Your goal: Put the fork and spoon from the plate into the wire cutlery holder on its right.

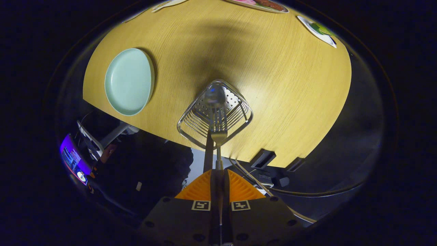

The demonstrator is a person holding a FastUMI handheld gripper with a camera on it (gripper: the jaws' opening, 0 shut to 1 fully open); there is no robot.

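My gripper (218,171) is shut on the thin handle of the fork (219,134). The fork hangs tines-down just beyond the fingertips, right over the open top of the wire cutlery holder (239,118). The holder stands on the wooden table (280,89) near its front edge. A spoon (214,95) stands in the holder, bowl down against the perforated bottom. Its dark handle rises toward me beside the fork. The pale green plate (129,81) lies to the left of the holder, its surface bare.
The table's front edge runs just below the holder, with cables and dark fittings (263,159) beneath it. A person in dark clothes (143,177) and a lit screen (73,160) are below the plate. Flat picture cards (319,30) lie along the table's far side.
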